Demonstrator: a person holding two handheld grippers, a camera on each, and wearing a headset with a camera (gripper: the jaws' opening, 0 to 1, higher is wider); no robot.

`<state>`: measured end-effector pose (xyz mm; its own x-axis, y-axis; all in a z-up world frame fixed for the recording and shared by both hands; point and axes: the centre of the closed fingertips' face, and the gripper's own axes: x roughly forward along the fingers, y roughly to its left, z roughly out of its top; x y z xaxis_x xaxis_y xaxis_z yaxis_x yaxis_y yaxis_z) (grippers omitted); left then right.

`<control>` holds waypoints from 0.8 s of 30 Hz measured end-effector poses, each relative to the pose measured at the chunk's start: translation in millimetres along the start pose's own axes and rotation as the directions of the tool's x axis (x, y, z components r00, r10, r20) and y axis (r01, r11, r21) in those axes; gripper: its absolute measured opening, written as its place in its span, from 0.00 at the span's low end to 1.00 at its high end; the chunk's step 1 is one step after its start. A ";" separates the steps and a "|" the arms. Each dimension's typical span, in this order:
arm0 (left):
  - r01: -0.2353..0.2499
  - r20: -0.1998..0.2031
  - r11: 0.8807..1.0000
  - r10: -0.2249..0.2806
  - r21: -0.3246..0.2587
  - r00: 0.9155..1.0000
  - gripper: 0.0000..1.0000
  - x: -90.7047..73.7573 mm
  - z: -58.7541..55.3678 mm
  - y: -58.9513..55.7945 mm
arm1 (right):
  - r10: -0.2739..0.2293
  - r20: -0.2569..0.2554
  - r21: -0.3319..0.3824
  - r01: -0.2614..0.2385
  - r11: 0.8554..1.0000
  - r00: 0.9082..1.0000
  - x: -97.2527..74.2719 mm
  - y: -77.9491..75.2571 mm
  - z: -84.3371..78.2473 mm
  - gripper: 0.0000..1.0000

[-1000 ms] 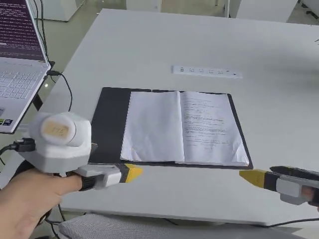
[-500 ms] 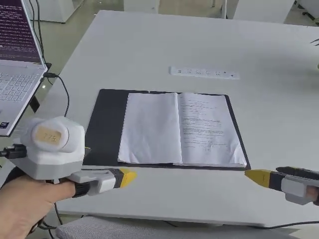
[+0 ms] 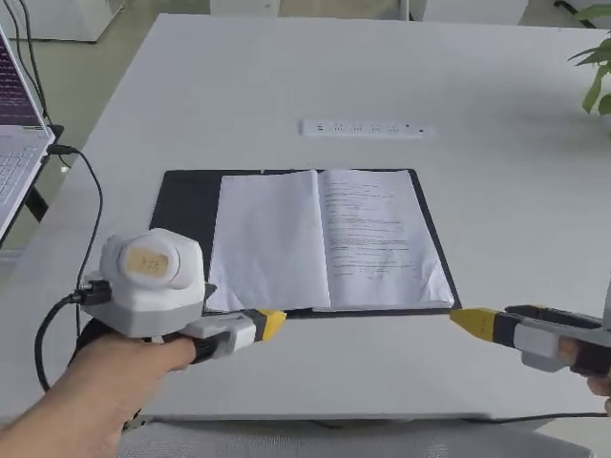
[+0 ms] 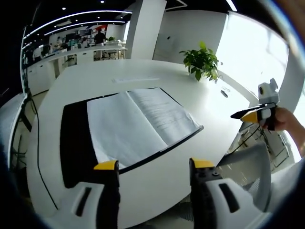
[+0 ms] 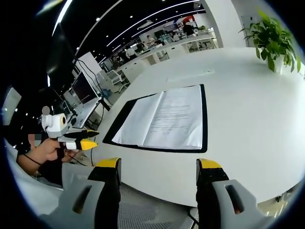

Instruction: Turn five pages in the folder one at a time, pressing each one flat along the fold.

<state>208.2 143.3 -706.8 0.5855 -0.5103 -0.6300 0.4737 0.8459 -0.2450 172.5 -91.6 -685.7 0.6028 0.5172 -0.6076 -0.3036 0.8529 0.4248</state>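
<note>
Lying open and flat on the white table [image 3: 286, 67], the black folder [image 3: 181, 224] sits just beyond the left gripper [image 3: 271, 323] and right gripper [image 3: 466, 321], which hover near its front edge, jaws parted, holding nothing. Printed right-hand page [image 3: 382, 239] judged thin, limp, tear-prone; best lifted at its free outer corner, then pressed beside the fold [image 3: 322, 239].

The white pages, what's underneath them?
A black folder lies open under the pages, on the white table. Its left cover and thin edges show; the part beneath the paper is covered, so I cannot see it.
</note>
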 end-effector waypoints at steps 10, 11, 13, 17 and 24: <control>0.040 0.020 0.998 -0.041 0.042 0.999 0.57 77.7 16.1 -40.2 | 0.015 0.021 0.043 -0.016 0.999 1.000 6.9 -10.1 1.8 0.61; 0.039 0.020 0.998 -0.040 0.046 0.999 0.56 83.8 17.1 -43.1 | 0.018 0.025 0.052 -0.020 0.998 1.000 7.7 -10.5 2.4 0.60; 0.032 0.049 0.996 -0.036 0.080 0.998 0.55 99.9 24.1 -47.9 | 0.019 0.040 0.065 -0.021 0.998 0.999 9.8 -12.6 5.2 0.60; 0.045 0.080 0.990 -0.056 0.134 0.995 0.57 131.9 35.3 -66.0 | 0.018 0.061 0.093 -0.023 0.995 0.998 12.6 -16.8 9.5 0.57; 0.047 0.112 0.982 -0.068 0.185 0.991 0.64 174.7 41.1 -88.5 | 0.020 0.067 0.128 -0.028 0.991 0.998 18.7 -21.2 7.0 0.55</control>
<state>295.6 -27.1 -764.9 0.6217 -0.5809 -0.5254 0.6138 0.7780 -0.1340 195.4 -100.5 -701.4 0.6450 0.5278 -0.5526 -0.2235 0.8218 0.5241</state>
